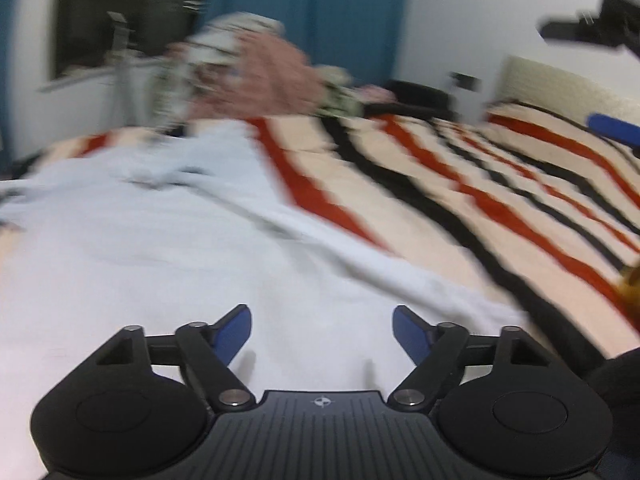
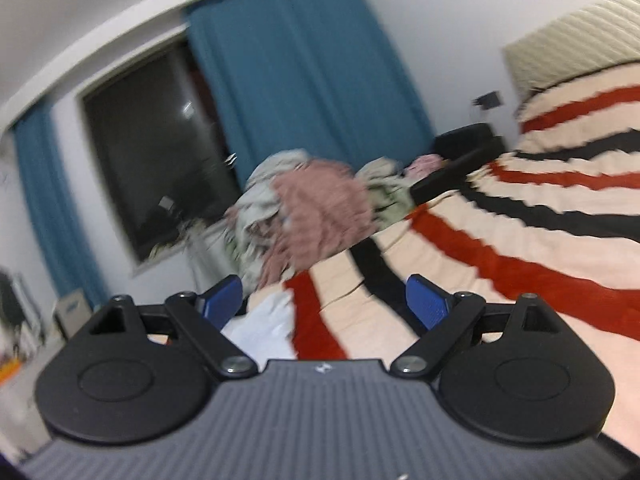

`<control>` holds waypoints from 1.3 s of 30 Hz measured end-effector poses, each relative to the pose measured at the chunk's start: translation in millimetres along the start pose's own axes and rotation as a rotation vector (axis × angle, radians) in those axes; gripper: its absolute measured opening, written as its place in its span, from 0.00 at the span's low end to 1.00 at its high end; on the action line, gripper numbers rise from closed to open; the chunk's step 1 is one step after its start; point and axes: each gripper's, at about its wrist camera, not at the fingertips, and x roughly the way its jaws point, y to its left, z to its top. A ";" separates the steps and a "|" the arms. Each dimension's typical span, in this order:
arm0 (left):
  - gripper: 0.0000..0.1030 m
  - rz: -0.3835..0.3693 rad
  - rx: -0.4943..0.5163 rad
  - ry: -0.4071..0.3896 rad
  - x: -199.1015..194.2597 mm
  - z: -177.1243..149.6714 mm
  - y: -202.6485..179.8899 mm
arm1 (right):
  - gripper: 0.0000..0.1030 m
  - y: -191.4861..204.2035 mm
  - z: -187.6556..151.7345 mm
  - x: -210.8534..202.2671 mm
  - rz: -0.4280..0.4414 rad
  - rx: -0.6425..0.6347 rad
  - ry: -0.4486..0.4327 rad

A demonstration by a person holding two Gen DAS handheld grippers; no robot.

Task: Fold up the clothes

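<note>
Two claws spread wide, left claw [image 1: 322, 330] above a white garment [image 1: 160, 248], right claw [image 2: 324, 300] facing a clothes pile [image 2: 312, 200] beyond, striped blanket [image 2: 520, 248] beneath.

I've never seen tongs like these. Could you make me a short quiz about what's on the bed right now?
1. True or false: the left tongs are clamped on the white garment.
2. Which colours stripe the blanket? A) red and black on cream B) green and yellow C) plain blue
3. Fill in: the pile of unfolded clothes lies at the bed's far edge, in front of the teal ____.

Key
1. False: both fingers stand apart, above the garment, holding nothing. The right tongs are open too.
2. A
3. curtain
</note>
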 end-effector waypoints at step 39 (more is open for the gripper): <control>0.06 -0.059 -0.503 -0.181 -133.6 -43.4 56.6 | 0.88 43.1 -23.8 -36.0 0.097 -0.129 0.136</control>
